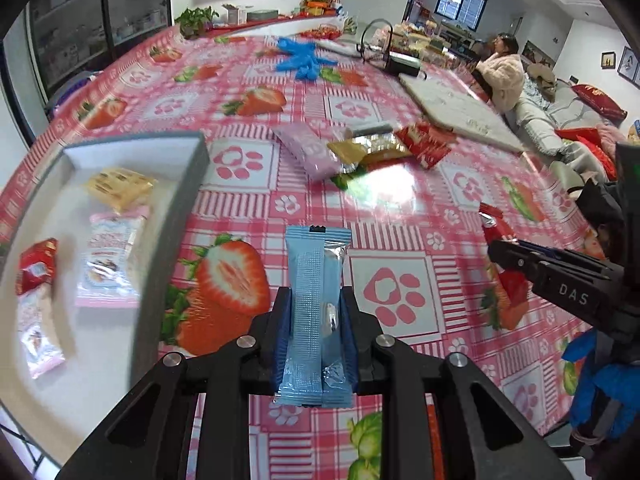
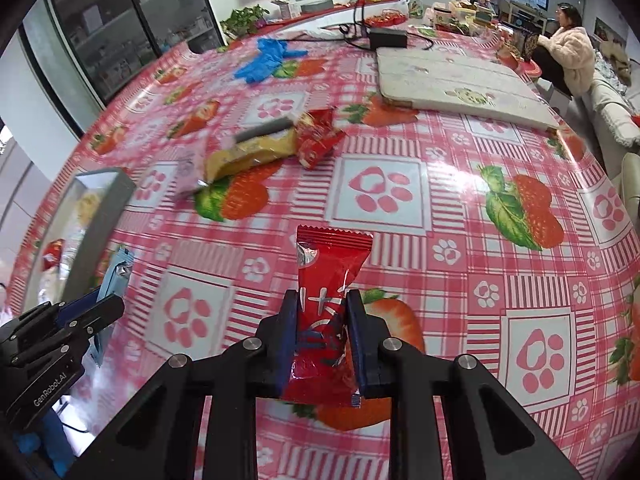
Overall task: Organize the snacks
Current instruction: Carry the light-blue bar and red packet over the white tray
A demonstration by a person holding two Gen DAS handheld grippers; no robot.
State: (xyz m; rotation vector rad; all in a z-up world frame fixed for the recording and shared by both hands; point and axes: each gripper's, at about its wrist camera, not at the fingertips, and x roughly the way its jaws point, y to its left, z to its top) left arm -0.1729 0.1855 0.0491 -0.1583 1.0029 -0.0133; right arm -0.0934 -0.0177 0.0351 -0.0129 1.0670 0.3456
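Observation:
My left gripper is shut on a light blue snack packet, held upright above the tablecloth just right of the grey tray. The tray holds a yellow packet, a pink-white packet and a red packet. My right gripper is shut on a red snack packet, held above the table; it shows at the right of the left wrist view. A pile of loose snacks lies further back, also in the right wrist view. The left gripper shows at lower left.
The table wears a pink strawberry tablecloth. Blue gloves, a white foam board and a black power box lie at the far side. A person sits at the far right by a sofa.

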